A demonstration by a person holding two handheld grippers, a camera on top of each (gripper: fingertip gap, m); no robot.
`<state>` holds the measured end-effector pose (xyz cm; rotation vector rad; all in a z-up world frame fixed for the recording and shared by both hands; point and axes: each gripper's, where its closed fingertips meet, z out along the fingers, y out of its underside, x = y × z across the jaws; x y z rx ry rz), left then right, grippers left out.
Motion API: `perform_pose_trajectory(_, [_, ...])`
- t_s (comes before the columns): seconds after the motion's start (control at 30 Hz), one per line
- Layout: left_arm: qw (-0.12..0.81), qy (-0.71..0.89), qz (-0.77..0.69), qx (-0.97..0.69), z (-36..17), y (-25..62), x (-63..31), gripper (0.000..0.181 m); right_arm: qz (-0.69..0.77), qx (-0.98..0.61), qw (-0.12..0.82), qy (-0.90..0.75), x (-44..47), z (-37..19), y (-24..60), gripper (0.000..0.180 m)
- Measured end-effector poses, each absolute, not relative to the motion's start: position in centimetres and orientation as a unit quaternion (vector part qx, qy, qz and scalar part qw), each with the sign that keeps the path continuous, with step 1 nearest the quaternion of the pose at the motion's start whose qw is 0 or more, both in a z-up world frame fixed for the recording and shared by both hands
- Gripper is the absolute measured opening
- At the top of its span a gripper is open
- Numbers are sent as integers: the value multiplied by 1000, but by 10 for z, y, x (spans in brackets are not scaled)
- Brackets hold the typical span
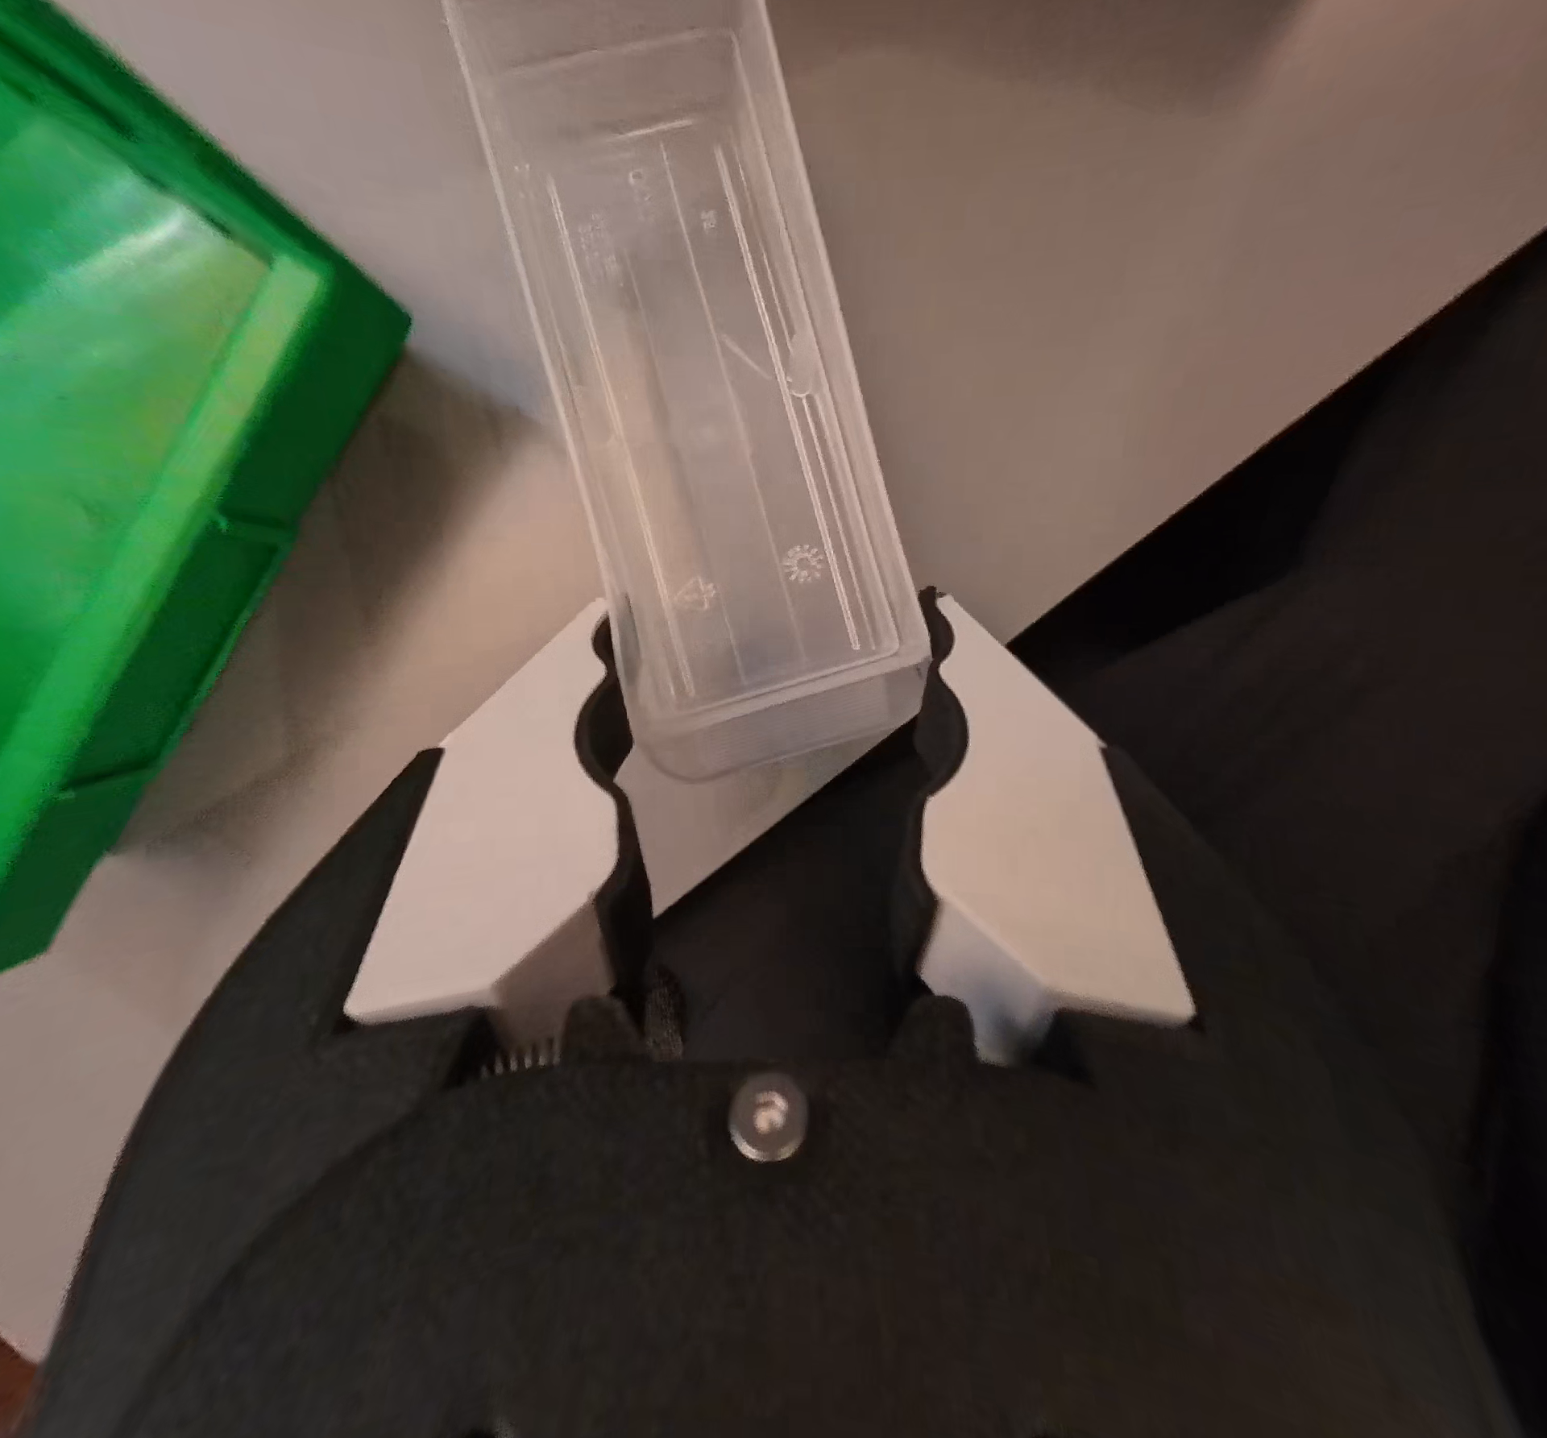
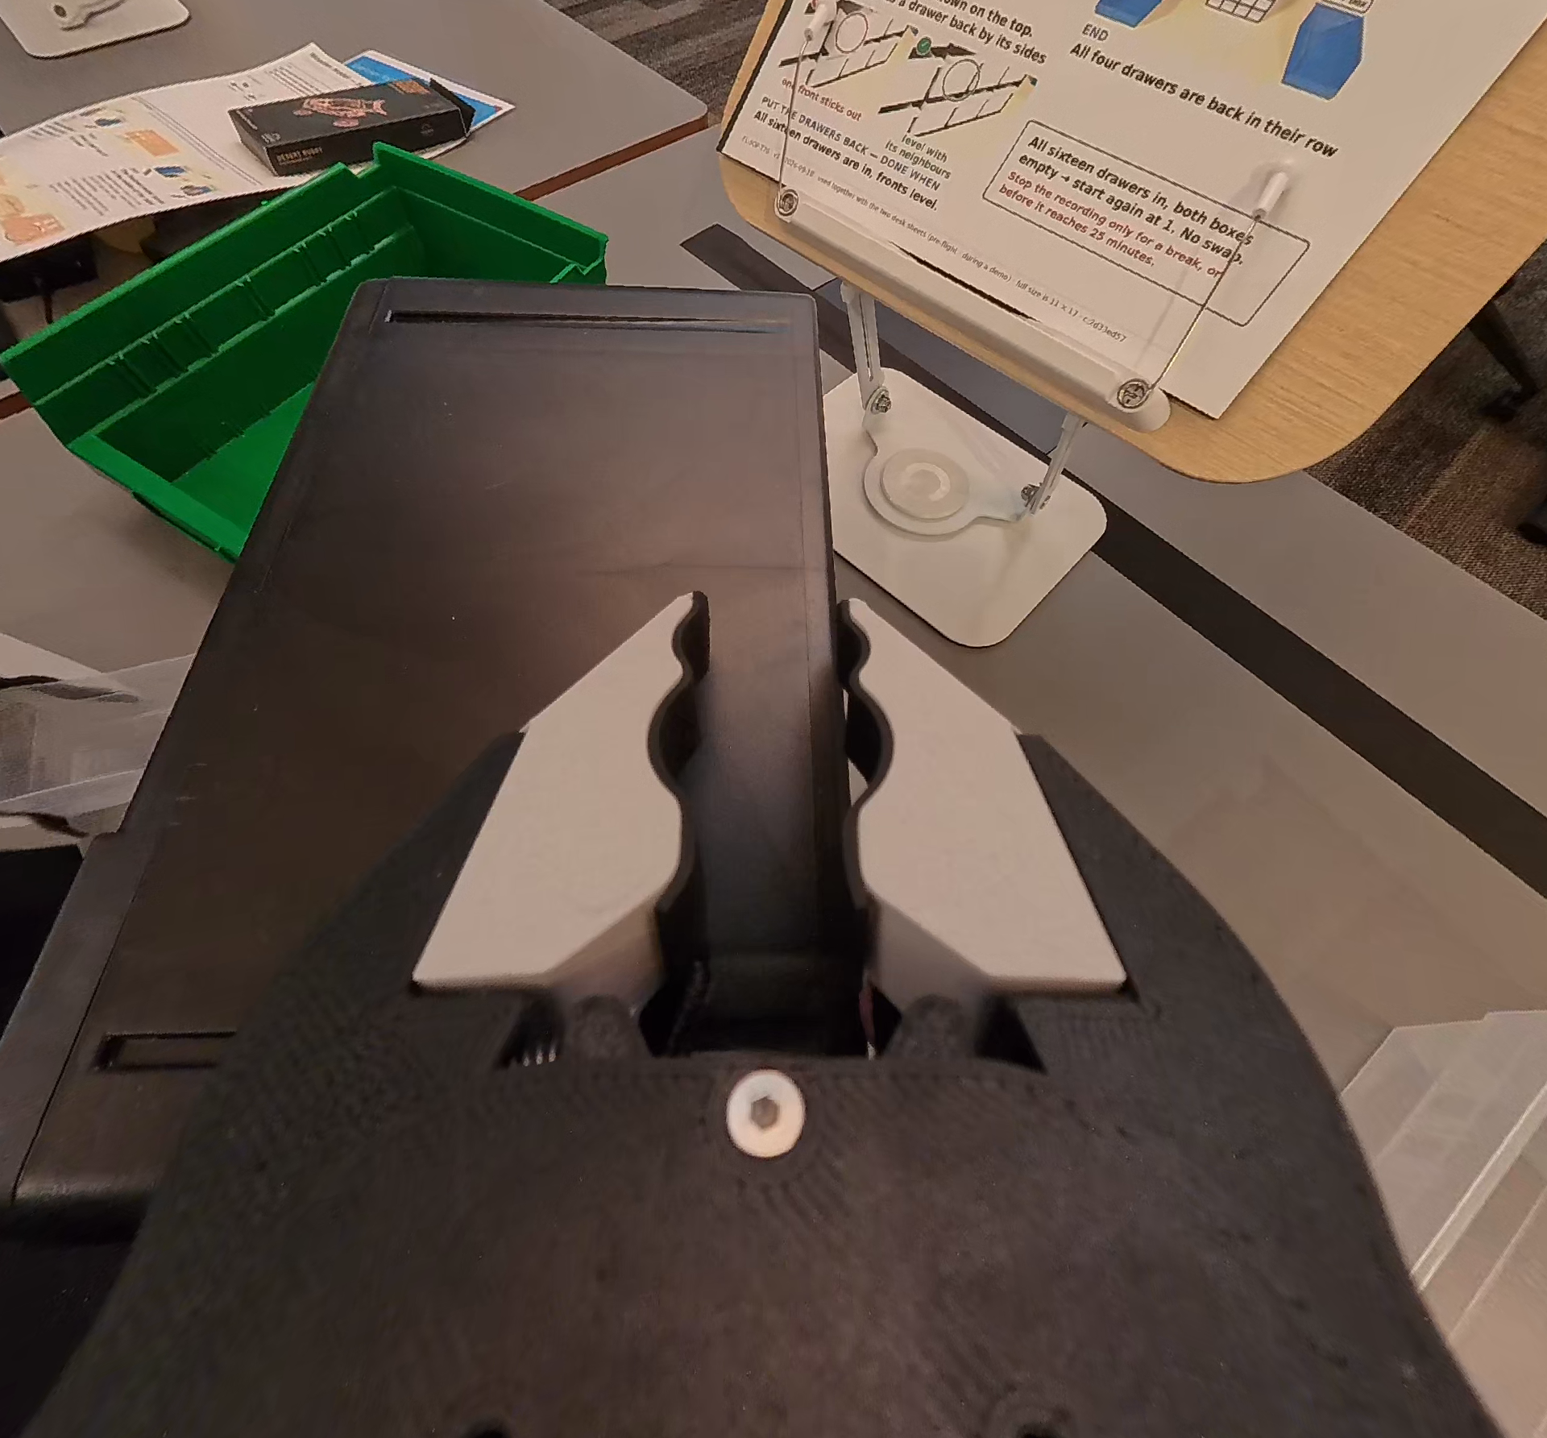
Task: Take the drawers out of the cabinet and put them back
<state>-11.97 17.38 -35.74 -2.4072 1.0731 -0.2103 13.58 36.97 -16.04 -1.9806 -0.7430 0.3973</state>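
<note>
In the left wrist view my left gripper (image 1: pixel 770 611) is shut on the near end of a clear plastic drawer (image 1: pixel 695 352), one finger on each side. The drawer is empty and points away from me over the grey table (image 1: pixel 1046 184). In the right wrist view my right gripper (image 2: pixel 770 611) lies over the flat top of the black cabinet (image 2: pixel 544 519), near its right edge. Its fingers stand a narrow gap apart with nothing between them. The cabinet's drawer openings are hidden.
A green bin sits left of the drawer (image 1: pixel 125 435) and behind the cabinet (image 2: pixel 276 360). An instruction board on a white stand (image 2: pixel 963 527) is at the right. Papers and a small black box (image 2: pixel 352 121) lie far left. A clear container (image 2: pixel 1440 1147) is at the lower right.
</note>
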Motion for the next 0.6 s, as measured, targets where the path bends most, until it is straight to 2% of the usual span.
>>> perform_pose_trajectory(0.43, [260, 548, -144, -782, -258, 145, -20, 68, 162, -811, 475, -302, 136, -160, 370, 29])
perform_pose_trajectory(0.6, [252, 544, -152, -786, -240, 151, -2, 68, 162, -810, 476, -303, 136, -160, 370, 29])
